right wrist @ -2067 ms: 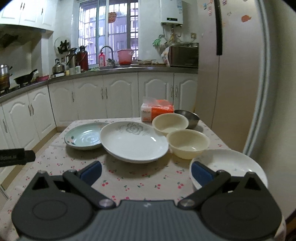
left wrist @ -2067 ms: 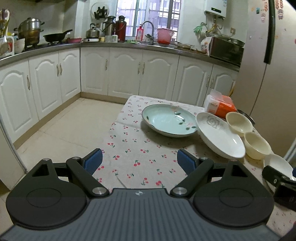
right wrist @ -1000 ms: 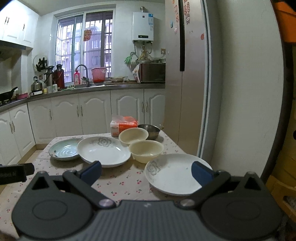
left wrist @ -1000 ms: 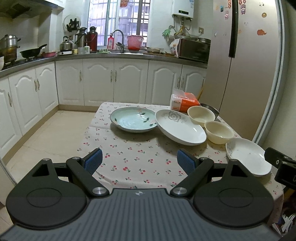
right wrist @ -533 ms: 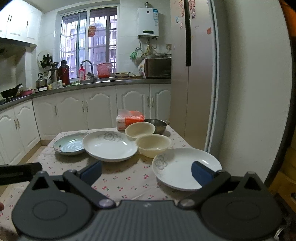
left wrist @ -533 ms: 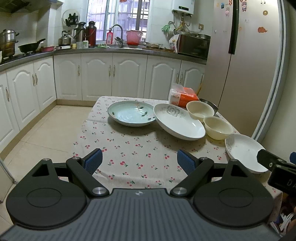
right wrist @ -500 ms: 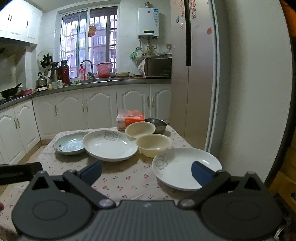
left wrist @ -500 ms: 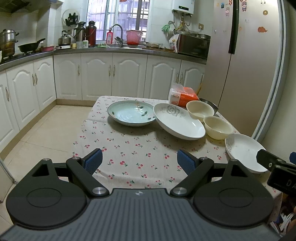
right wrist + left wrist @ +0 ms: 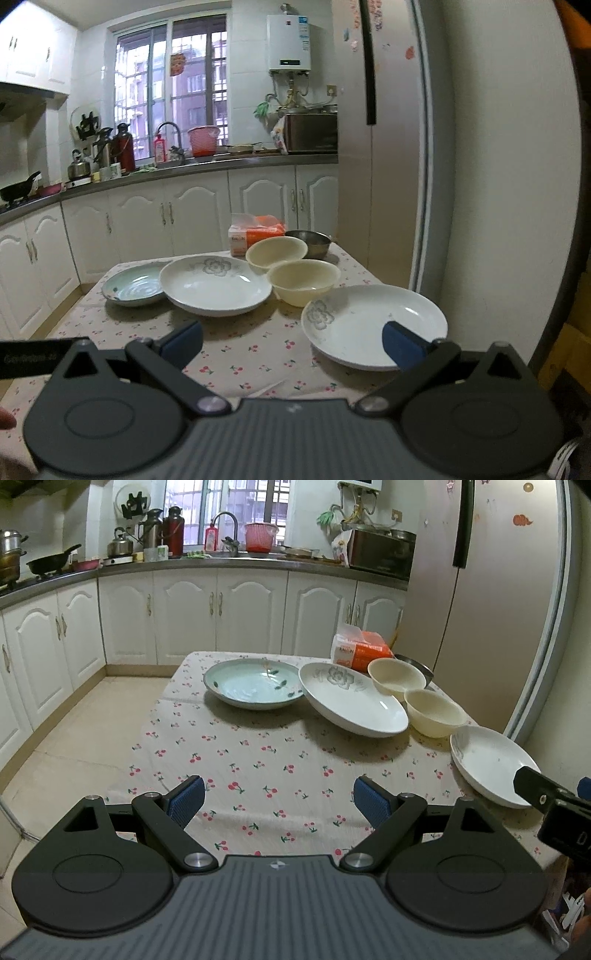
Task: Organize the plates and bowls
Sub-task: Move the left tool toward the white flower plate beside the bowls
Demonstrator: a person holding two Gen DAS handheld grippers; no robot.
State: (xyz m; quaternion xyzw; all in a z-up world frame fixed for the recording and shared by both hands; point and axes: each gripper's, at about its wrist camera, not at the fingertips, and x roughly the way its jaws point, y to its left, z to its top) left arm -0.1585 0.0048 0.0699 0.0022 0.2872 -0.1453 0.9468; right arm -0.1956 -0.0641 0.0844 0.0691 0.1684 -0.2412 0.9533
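On the cherry-print table [image 9: 266, 760] stand a pale green plate [image 9: 255, 685] [image 9: 133, 286], a large white flowered plate [image 9: 352, 699] [image 9: 216, 284], two cream bowls [image 9: 397, 677] [image 9: 434, 712] [image 9: 277, 251] [image 9: 303, 280] and a second white plate [image 9: 491, 764] [image 9: 373, 321] at the near right corner. My left gripper [image 9: 279, 801] is open and empty above the table's near edge. My right gripper [image 9: 291, 343] is open and empty, its right finger over the near white plate's rim.
An orange tissue pack [image 9: 360, 651] [image 9: 256, 232] and a steel bowl [image 9: 308, 242] stand at the table's far end. A tall fridge [image 9: 491, 590] stands right of the table. White cabinets [image 9: 221, 616] and a loaded counter line the back and left walls. Tiled floor [image 9: 74, 731] lies left.
Both grippers have drawn slightly closer to the table and dishes. Both stay open and empty; the dishes have not moved.
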